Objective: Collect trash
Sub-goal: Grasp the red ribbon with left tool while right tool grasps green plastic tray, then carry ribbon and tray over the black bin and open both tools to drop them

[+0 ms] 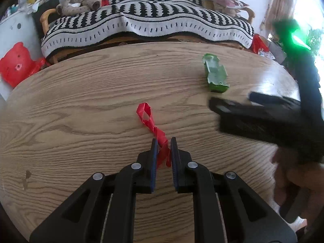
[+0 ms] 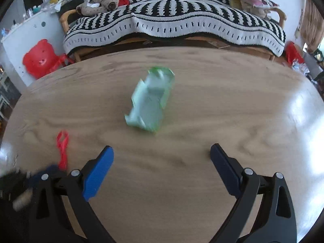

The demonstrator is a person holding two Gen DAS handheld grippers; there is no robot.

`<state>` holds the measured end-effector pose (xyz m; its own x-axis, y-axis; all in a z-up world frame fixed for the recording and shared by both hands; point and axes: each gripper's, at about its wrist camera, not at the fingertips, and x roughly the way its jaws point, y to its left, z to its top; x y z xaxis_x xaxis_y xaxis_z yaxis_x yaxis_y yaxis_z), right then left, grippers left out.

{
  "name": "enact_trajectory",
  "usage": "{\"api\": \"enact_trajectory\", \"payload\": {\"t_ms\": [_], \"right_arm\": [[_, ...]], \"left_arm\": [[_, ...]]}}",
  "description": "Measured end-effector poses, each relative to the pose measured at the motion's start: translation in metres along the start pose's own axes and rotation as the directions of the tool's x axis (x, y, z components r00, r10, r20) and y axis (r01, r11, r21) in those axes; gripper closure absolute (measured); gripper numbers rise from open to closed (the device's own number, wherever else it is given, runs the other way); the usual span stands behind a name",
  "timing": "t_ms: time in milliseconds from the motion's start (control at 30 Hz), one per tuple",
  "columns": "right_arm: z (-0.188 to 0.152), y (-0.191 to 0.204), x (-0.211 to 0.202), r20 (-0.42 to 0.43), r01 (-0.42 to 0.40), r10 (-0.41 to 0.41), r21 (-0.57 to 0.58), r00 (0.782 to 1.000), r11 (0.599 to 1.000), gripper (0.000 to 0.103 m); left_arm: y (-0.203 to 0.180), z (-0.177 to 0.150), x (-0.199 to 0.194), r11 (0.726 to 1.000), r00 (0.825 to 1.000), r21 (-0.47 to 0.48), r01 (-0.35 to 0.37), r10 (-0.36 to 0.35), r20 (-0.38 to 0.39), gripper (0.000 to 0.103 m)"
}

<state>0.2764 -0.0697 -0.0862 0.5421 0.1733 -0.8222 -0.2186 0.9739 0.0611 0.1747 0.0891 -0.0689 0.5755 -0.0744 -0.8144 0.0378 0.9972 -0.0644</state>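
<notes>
already mid-collection, judging by the layout: left gripper [image 1: 163, 148] clenched on the lower end of a twisted red plastic strip [image 1: 150, 121], jaws pinching it, the looped far end lying on or just above the wooden desk [image 1: 81, 101]. right gripper [image 2: 162, 156] released, jaws spread wide and empty, aimed at a flattened green carton [image 2: 150, 99] lying near the middle of the desk, well ahead of the fingertips.

next move, as a judgement: bringing the open right jaws down around the carton's near end and squeezing across its narrow width, since a flat piece offers little edge to catch; meanwhile lifting the red strip clear and carrying it off to wherever trash goes. no bin visible in either view.

left wrist view: shows the pinch on the strip plainly, plus the right gripper's dark body blurred at the right edge, nearing the carton. right wrist view: shows the carton's pale open face and the empty gap between the jaws; red strip only a blurred streak at lower left. behind the desk, a sofa under a black-and-white striped throw [image 2: 174, 24].
</notes>
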Motion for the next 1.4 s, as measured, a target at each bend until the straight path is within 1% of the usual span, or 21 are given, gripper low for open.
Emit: {"api": "enact_trajectory", "payload": {"t_ms": [67,100,167,200,267,367,433,467,533,633,800,900,967,1000,1100,1167,1200,1333,1400], "right_arm": [[0.012,0.007,0.009,0.006,0.038,-0.038,0.000,0.999,0.999,0.015],[0.016,0.010,0.012,0.010,0.059,-0.059,-0.003,0.998,0.998,0.021],[0.021,0.009,0.011,0.026,0.061,-0.061,0.004,0.998,0.998,0.040],[0.022,0.008,0.010,0.029,0.061,-0.062,0.009,0.998,0.998,0.068],[0.020,0.000,0.003,0.027,0.054,-0.055,0.029,0.998,0.998,0.068],[0.006,-0.016,-0.018,0.051,0.067,-0.068,0.023,0.996,0.997,0.069],[-0.005,-0.032,-0.033,0.057,0.061,-0.064,0.042,0.996,0.997,0.069],[-0.015,-0.046,-0.047,0.060,0.059,-0.062,0.058,0.996,0.997,0.069],[-0.032,-0.064,-0.066,0.062,0.060,-0.064,0.070,0.996,0.996,0.069],[-0.066,-0.100,-0.102,0.065,0.086,-0.091,0.088,0.994,0.992,0.069],[-0.134,-0.170,-0.165,0.070,0.141,-0.154,0.163,0.986,0.976,0.069],[-0.165,-0.207,-0.194,0.067,0.159,-0.177,0.219,0.982,0.963,0.069],[-0.184,-0.231,-0.217,0.084,0.170,-0.197,0.255,0.977,0.952,0.069],[-0.194,-0.241,-0.227,0.089,0.171,-0.202,0.273,0.975,0.947,0.069],[-0.227,-0.280,-0.256,0.099,0.176,-0.223,0.348,0.970,0.921,0.069],[-0.244,-0.299,-0.268,0.101,0.177,-0.230,0.378,0.968,0.909,0.069],[-0.254,-0.310,-0.275,0.101,0.182,-0.239,0.393,0.966,0.901,0.069],[-0.293,-0.352,-0.296,0.091,0.191,-0.261,0.467,0.961,0.864,0.069],[-0.317,-0.376,-0.307,0.076,0.198,-0.274,0.513,0.959,0.835,0.069]], "left_arm": [[0.000,0.001,0.000,1.000,1.000,-0.006,-0.002,0.002,0.001,0.091],[0.000,0.001,0.000,1.000,1.000,-0.006,-0.007,0.007,0.003,0.091],[-0.002,0.001,0.001,1.000,1.000,-0.003,-0.009,0.009,0.004,0.091],[-0.003,0.002,0.001,1.000,1.000,-0.005,-0.008,0.008,0.003,0.091],[-0.004,0.002,0.000,1.000,1.000,-0.007,-0.011,0.011,0.004,0.091],[-0.009,0.005,-0.004,1.000,1.000,-0.009,-0.010,0.010,0.014,0.091],[-0.019,0.007,-0.010,1.000,1.000,-0.004,-0.001,0.001,0.025,0.091],[-0.024,0.007,-0.012,1.000,1.000,0.003,0.001,-0.001,0.030,0.091],[-0.043,0.007,-0.020,0.999,0.999,0.033,0.004,-0.005,0.047,0.091],[-0.075,0.007,-0.029,0.997,0.998,0.073,0.031,-0.035,0.061,0.091],[-0.150,-0.002,-0.044,0.983,0.992,0.163,0.084,-0.098,0.080,0.091],[-0.202,-0.014,-0.053,0.965,0.987,0.237,0.116,-0.138,0.080,0.091],[-0.240,-0.025,-0.060,0.948,0.981,0.277,0.157,-0.182,0.067,0.091],[-0.250,-0.029,-0.063,0.943,0.979,0.288,0.170,-0.195,0.062,0.091],[-0.301,-0.046,-0.073,0.911,0.969,0.354,0.214,-0.244,0.043,0.091],[-0.332,-0.057,-0.079,0.889,0.961,0.387,0.244,-0.276,0.029,0.091],[-0.342,-0.061,-0.081,0.882,0.958,0.398,0.251,-0.285,0.026,0.091],[-0.405,-0.088,-0.089,0.829,0.940,0.469,0.304,-0.342,-0.006,0.091],[-0.434,-0.101,-0.091,0.799,0.928,0.499,0.334,-0.371,-0.028,0.091]]}}
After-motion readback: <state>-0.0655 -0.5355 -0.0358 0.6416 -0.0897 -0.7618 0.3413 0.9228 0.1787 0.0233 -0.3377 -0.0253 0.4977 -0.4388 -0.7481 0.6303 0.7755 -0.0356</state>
